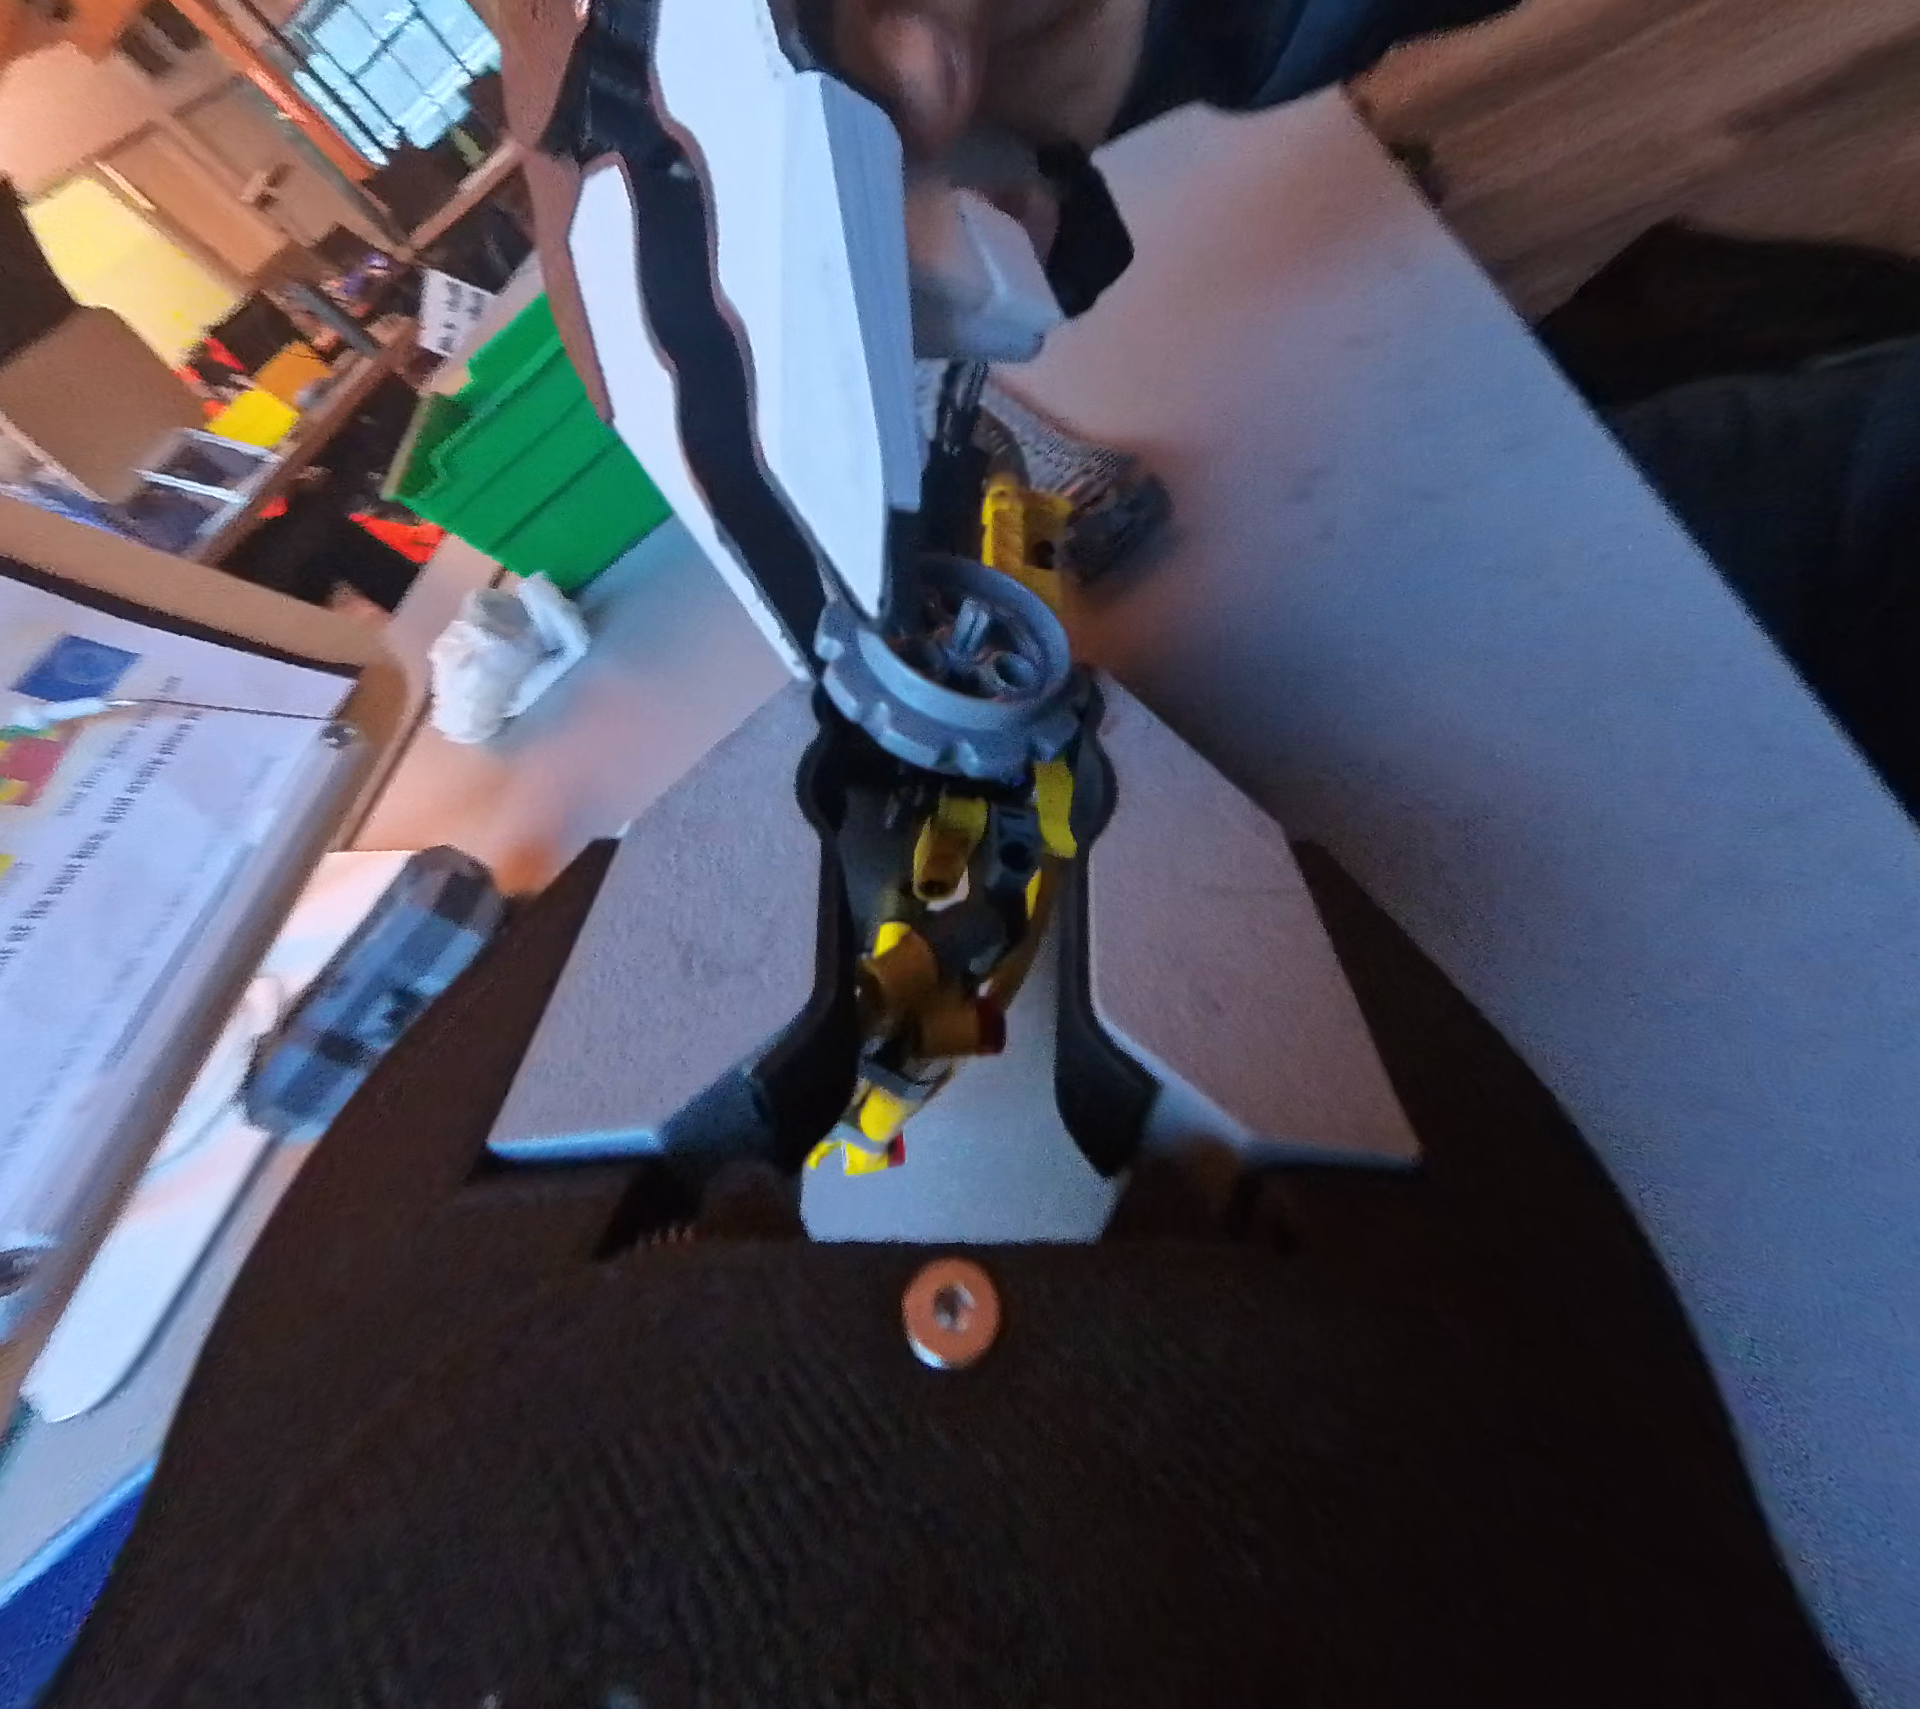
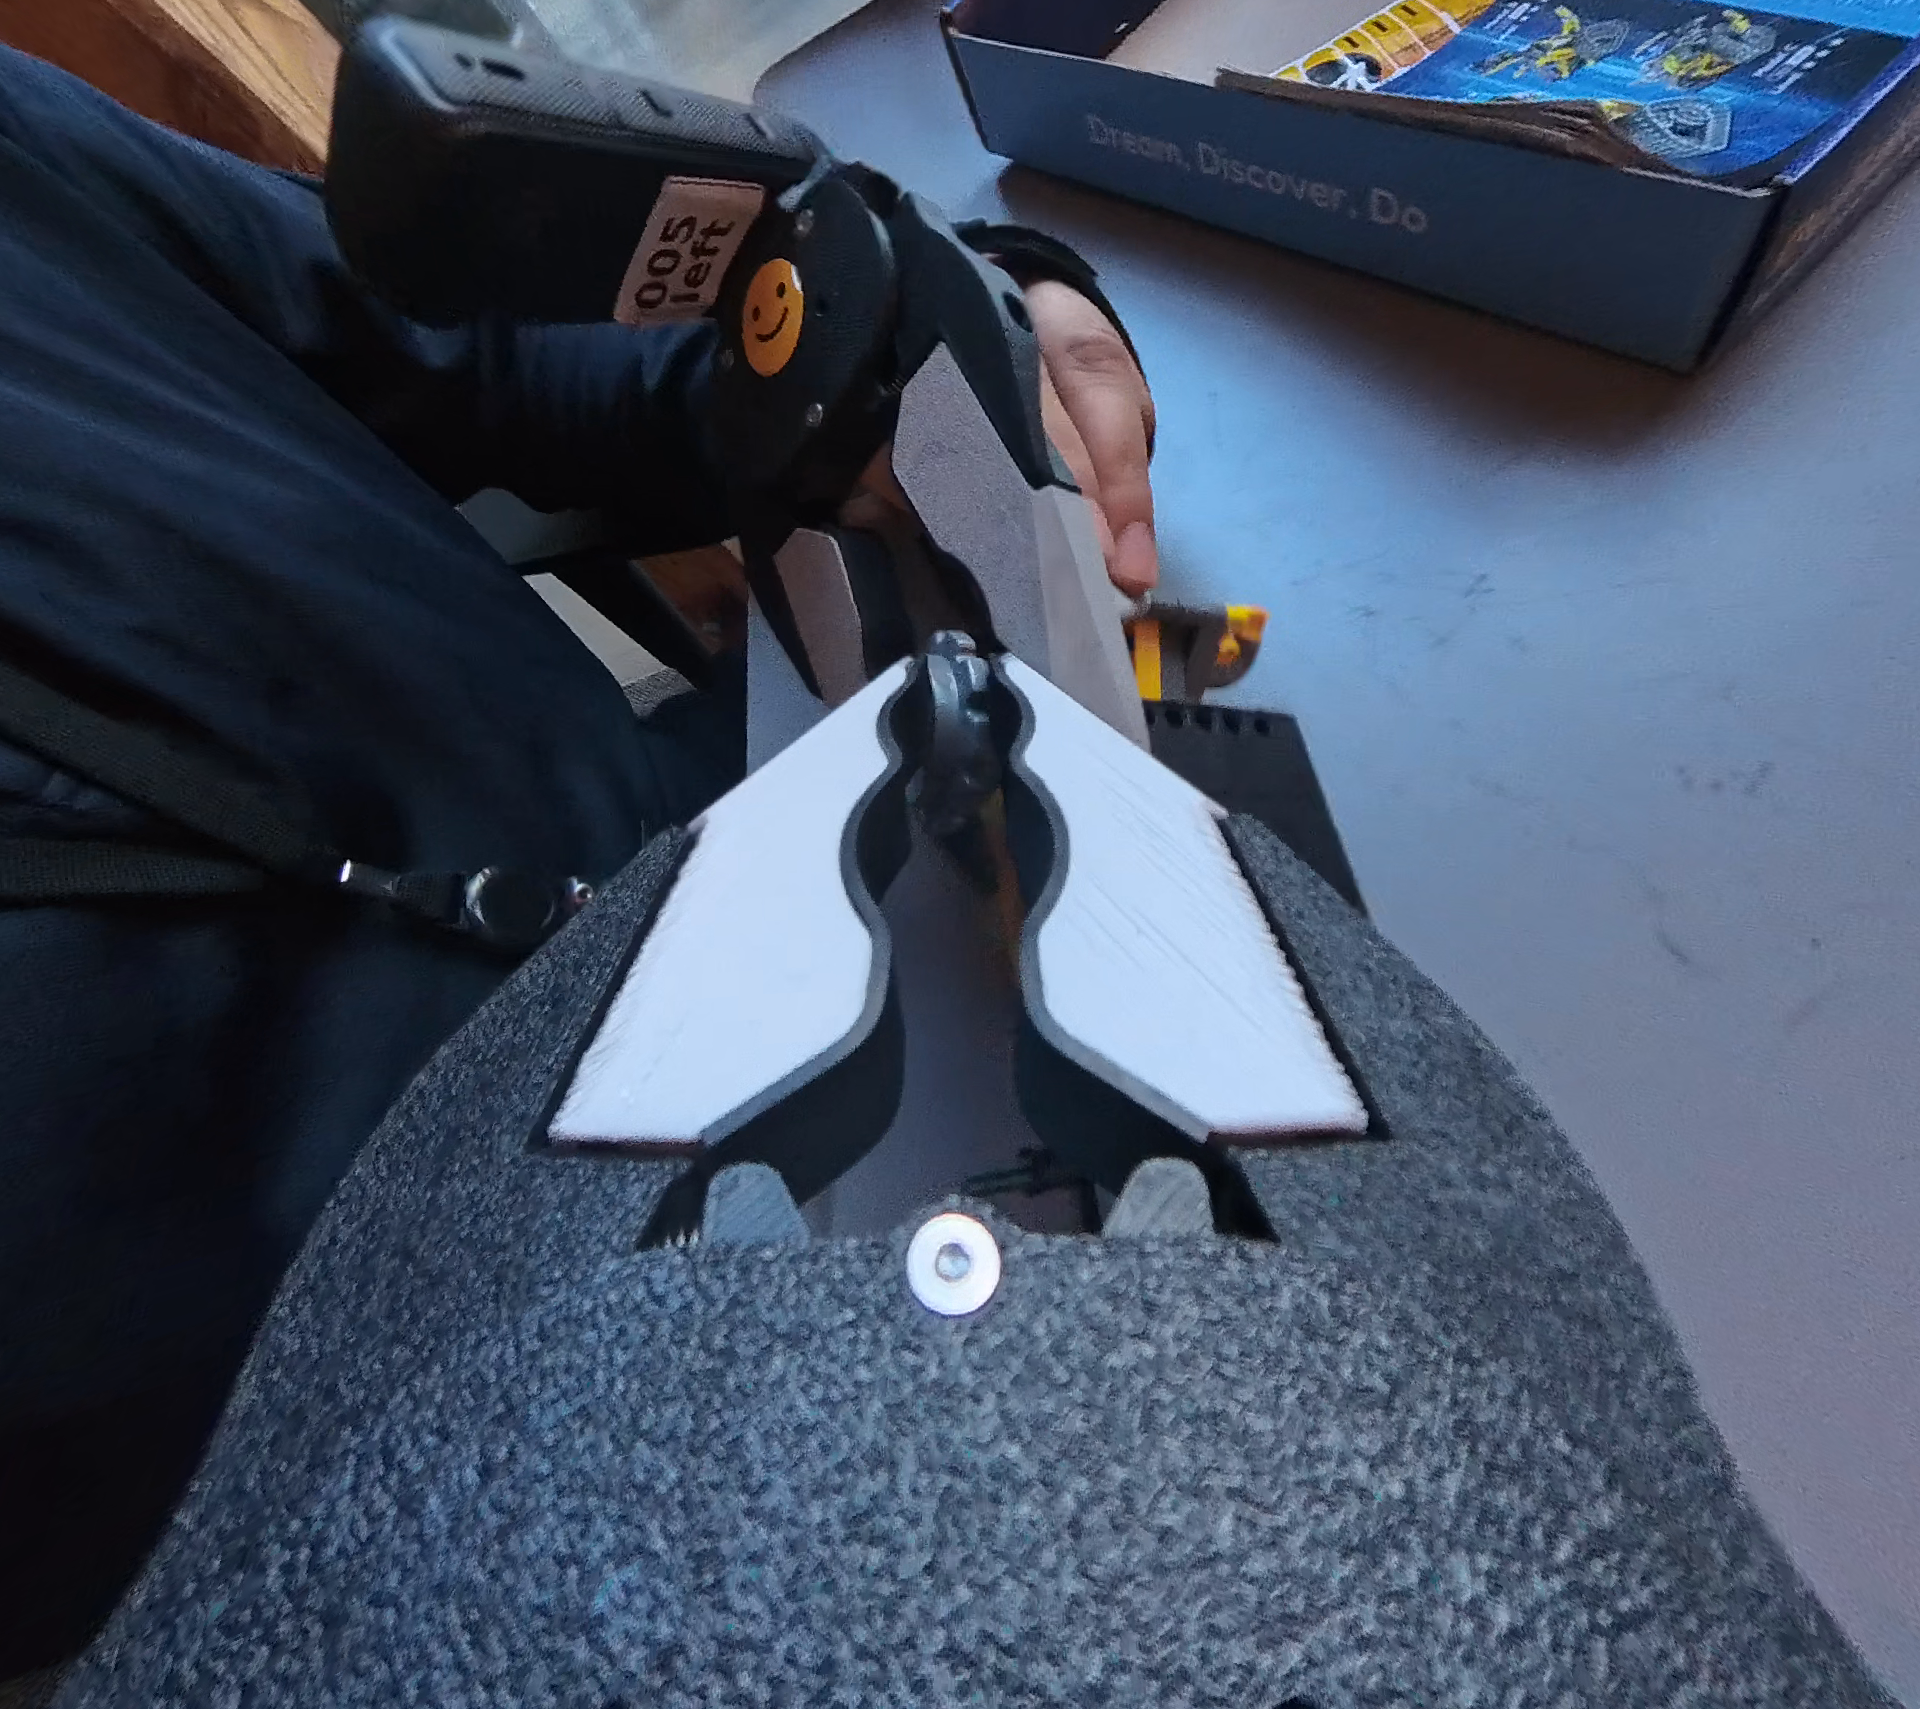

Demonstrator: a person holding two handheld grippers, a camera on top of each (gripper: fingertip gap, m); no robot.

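— Grey and yellow plastic: we count one brick model (image 1: pixel 951 921), clamped between our left gripper (image 1: pixel 951 755)'s dark fingers above the table (image 1: pixel 1351 620).

— And one grey wheel (image 1: pixel 940 672) at its top, pinched by our right gripper (image 2: pixel 961 703), presumably so one steadies while the other works. Blur hides the joint.

— One open box (image 2: pixel 1351 205) lies well apart.

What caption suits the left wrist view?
Left gripper holds yellow-and-grey brick model; right gripper grips its grey ring above white table.
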